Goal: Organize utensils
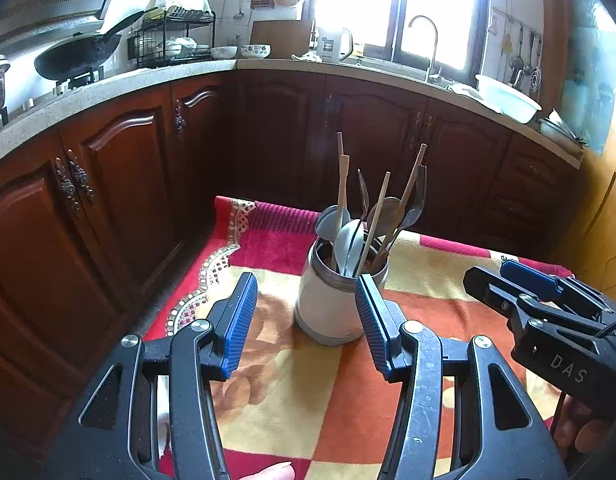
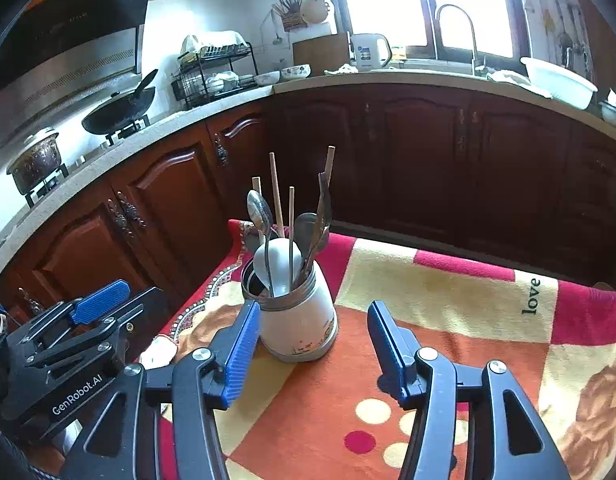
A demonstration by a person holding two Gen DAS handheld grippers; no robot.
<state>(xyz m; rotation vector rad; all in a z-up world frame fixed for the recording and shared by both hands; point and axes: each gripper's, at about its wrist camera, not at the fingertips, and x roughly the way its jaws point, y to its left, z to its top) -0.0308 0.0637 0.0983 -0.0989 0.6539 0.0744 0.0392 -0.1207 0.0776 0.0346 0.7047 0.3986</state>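
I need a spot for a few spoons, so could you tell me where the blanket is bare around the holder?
The blanket lies bare right of the utensil holder, out to the "love" lettering, and in front toward the right gripper. It is crowded left of the holder, near the table edge and the left gripper.

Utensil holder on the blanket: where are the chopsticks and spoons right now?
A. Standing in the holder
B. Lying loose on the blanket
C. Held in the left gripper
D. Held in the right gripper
A: the chopsticks and spoons stand upright inside the utensil holder, while the left gripper and right gripper are both open and empty.
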